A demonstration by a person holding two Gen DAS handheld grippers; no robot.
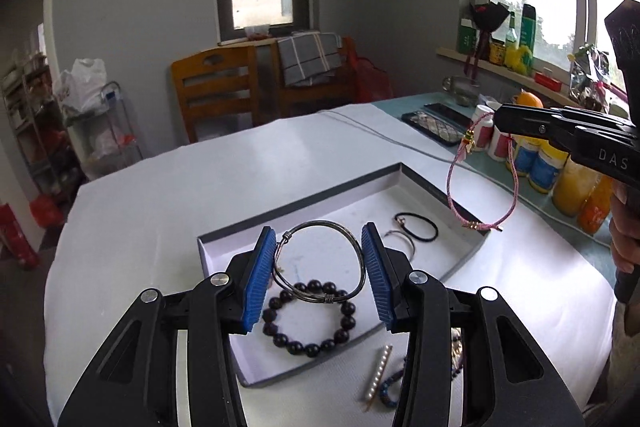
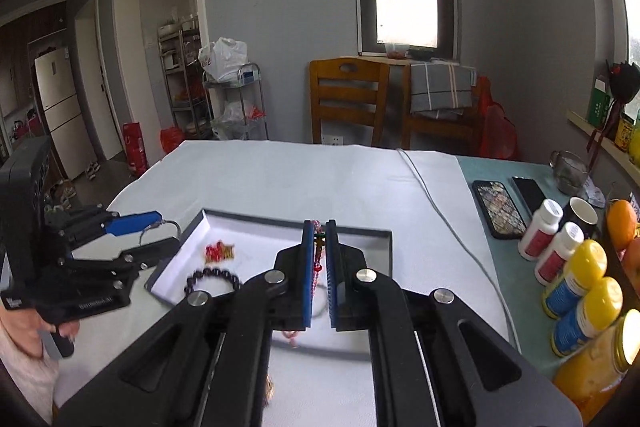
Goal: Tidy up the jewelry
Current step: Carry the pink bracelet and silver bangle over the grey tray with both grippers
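Both bracelets are mid-transfer to the shallow box [image 1: 224,243] on the white-covered bench [image 1: 160,187]. The left tool [image 1: 320,263] is closed on a silver bangle [image 1: 320,263], pads pressing its opposite sides, held above the near part of the box, over a dark bead bracelet [image 1: 308,319] lying inside. The right tool [image 2: 320,267] pinches a pink cord bracelet [image 1: 480,187] between nearly shut pads; the cord hangs above the box's far right corner. A black hair tie [image 1: 418,227] already lies in the box, while a pearl clip [image 1: 378,373] waits just outside its near edge. Next, I judge, each tool must lower into a bare patch of the box and open.
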